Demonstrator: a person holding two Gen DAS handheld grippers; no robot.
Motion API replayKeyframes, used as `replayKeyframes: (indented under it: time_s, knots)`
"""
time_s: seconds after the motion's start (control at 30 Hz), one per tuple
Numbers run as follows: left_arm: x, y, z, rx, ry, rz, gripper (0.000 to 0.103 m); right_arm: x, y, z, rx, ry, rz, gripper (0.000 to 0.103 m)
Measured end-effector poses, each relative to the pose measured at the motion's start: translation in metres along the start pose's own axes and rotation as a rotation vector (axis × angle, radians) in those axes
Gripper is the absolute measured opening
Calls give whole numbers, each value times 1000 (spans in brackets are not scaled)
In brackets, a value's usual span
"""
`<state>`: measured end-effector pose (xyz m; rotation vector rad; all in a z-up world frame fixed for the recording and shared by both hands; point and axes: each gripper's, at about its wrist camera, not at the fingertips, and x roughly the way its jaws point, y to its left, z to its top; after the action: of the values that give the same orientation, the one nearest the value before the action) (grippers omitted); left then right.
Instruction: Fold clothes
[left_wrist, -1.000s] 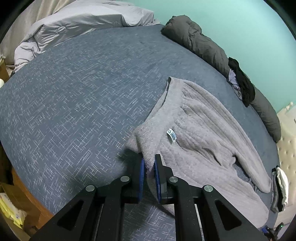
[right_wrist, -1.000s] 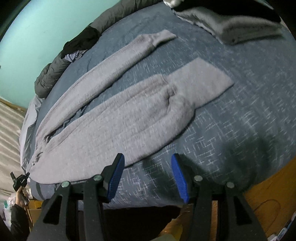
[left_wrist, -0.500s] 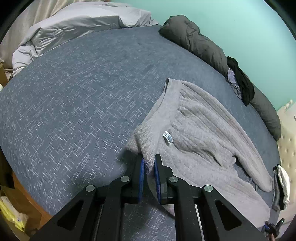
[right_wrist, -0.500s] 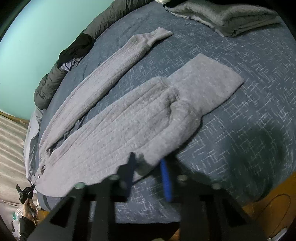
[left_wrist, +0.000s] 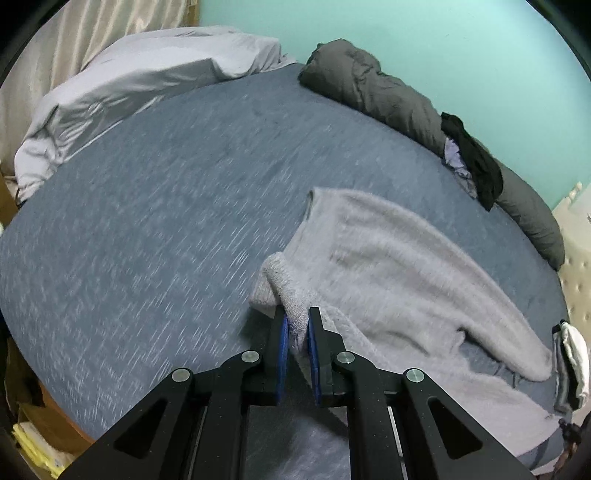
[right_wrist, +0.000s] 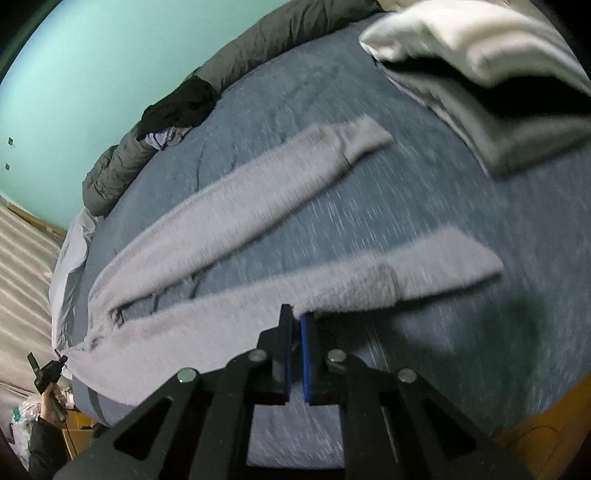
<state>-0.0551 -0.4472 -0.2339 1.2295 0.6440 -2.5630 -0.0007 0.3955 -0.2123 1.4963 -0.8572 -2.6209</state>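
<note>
A pair of grey knit trousers (left_wrist: 391, 266) lies on the blue bed cover (left_wrist: 155, 229). My left gripper (left_wrist: 295, 325) is shut on the near corner of the waistband, which is bunched and raised off the bed. In the right wrist view both legs of the grey knit trousers (right_wrist: 236, 206) stretch away toward their cuffs. My right gripper (right_wrist: 296, 321) is shut on the near leg's edge, lifted a little above the bed cover (right_wrist: 461, 206). The left gripper (right_wrist: 48, 369) shows small at the far waistband end, held by a person's hand.
A dark rolled duvet (left_wrist: 384, 96) with black clothing (left_wrist: 476, 162) lies along the teal wall. A pale grey quilt (left_wrist: 140, 81) is heaped at the bed's far left. Folded clothes (right_wrist: 498, 85) are stacked at the right wrist view's upper right. The bed's wooden edge (right_wrist: 546, 435) runs along the near side.
My right gripper went from open to shut on the near trouser leg and has lifted it. My left gripper, still shut on the waistband, has raised it, hiding the label.
</note>
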Motion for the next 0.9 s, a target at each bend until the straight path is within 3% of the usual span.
replayKeyframes:
  time_s: [0.3, 0.63, 0.9]
  knots:
    - [9, -36, 60, 16, -29, 8, 10, 17, 43, 85, -6, 3, -53, 3]
    - [67, -69, 115, 30, 4, 43, 10, 65, 56, 155, 15, 13, -141, 3]
    - [112, -92, 143, 54, 26, 67, 10, 102, 61, 192, 11, 28, -197, 3]
